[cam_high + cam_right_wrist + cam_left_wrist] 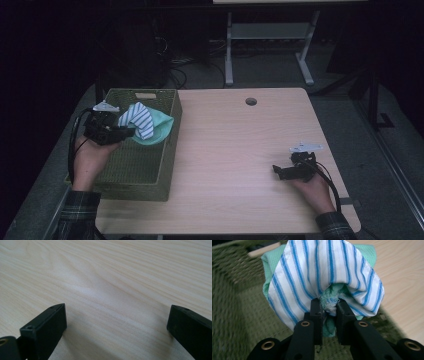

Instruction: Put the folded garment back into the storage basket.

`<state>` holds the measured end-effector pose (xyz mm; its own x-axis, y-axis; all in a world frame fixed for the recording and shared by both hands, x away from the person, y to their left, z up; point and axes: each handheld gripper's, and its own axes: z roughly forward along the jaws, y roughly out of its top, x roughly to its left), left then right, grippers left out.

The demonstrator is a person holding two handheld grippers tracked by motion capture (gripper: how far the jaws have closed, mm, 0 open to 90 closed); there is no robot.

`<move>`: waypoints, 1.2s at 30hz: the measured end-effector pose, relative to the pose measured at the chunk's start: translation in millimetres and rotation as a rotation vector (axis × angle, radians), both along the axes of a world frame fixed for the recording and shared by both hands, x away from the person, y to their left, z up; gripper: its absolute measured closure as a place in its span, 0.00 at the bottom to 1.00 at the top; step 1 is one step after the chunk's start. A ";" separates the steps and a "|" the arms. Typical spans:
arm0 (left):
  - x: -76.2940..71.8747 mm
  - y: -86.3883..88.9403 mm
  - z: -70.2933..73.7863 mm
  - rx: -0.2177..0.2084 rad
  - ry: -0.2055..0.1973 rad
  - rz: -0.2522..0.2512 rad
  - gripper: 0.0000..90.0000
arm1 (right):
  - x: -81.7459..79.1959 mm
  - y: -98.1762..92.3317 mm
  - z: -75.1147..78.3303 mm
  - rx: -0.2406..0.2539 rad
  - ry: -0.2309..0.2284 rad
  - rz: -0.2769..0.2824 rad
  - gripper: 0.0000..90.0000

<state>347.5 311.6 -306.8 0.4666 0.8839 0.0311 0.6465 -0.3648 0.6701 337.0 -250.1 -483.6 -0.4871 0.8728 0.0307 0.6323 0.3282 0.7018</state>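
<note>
Striped blue-and-white cloth (322,272) bunched together with a mint-green cloth (329,326), both pinched in the left tongs (329,308). Jaws nearly closed, fabric wad squeezed between the tips. Stripes drape over the outside of the bundle; green shows behind it and hangs down between the jaws.

High view: bundle (145,122) held above the olive woven basket (150,175), over its far-right part, close to the right wall. Cloth looks clear of the basket floor, but whether the green edge touches the right rim I cannot tell. Left tongs (131,131) come in from the left, roughly level; the hand (92,157) holding them is over the basket's left side.

Basket sits on the left end of the light wood table (235,150), its left side overhanging the table edge. Small dark round hole (251,101) in the table near the far edge.

Right tongs (276,171) low over the near-right part of the table, well apart from the basket, pointing left. Right gripper view: jaws spread wide, only bare wood grain (112,290) between them, gripping nothing. Dark floor and a grey table frame (270,40) beyond the far edge.
</note>
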 end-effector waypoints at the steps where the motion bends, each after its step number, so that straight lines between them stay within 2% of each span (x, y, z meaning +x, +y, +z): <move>1: 0.1 3.2 -2.7 0.002 0.004 0.011 0.86 | 0.0 0.0 0.0 0.000 0.000 0.001 0.02; 6: 1.3 15.3 -17.3 0.017 0.026 0.055 0.86 | 0.0 0.0 0.0 0.000 0.000 0.000 0.02; 16: 11.7 23.7 -49.1 0.034 0.089 0.097 0.86 | 0.0 0.0 0.0 0.000 0.000 0.000 0.02; 27: 20.4 25.5 -77.7 0.032 0.166 0.100 0.84 | 0.0 0.0 0.0 -0.001 0.000 0.001 0.02; 36: 23.6 24.8 -86.8 0.041 0.180 0.092 0.82 | 0.0 -0.1 0.1 0.000 0.000 0.002 0.02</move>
<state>371.1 336.4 -393.6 0.3849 0.9229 -0.0085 0.7862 -0.3230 0.5268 337.0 -250.2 -483.6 -0.4886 0.8720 0.0307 0.6319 0.3295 0.7015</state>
